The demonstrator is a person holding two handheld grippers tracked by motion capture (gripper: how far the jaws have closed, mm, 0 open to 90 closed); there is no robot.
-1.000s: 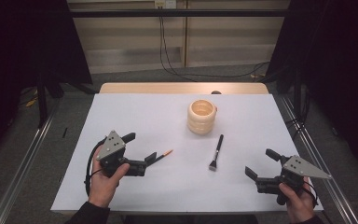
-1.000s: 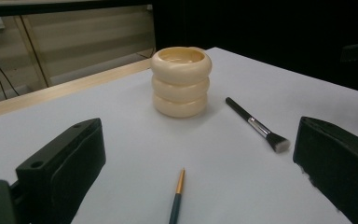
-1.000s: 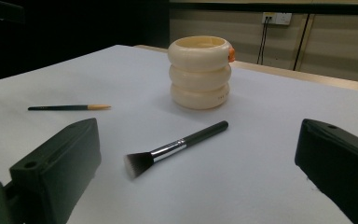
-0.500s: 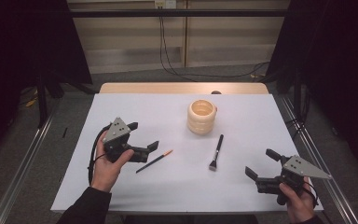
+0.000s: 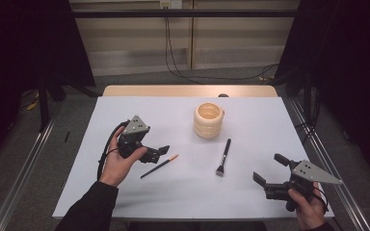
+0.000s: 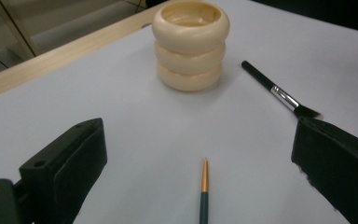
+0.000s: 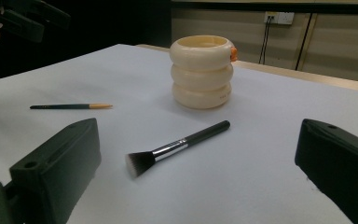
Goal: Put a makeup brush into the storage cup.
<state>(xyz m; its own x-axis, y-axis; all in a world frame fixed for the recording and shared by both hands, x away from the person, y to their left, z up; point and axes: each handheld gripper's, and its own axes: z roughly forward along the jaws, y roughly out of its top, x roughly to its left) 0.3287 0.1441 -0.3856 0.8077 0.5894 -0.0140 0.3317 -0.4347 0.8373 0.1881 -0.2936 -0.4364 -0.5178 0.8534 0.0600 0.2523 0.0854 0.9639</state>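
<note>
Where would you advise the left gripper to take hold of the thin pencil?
Probably mid-shaft, from above: the pencil lies flat on the sheet, so the open left gripper should straddle the shaft crosswise, clear of the orange tip.

A lab or test room. A white-covered table (image 5: 125, 110) stands between black curtains (image 5: 24, 43), flanked by metal rails (image 5: 24, 163). Cables (image 5: 173, 53) hang from a wall socket (image 5: 170, 4) onto grey carpet
</note>
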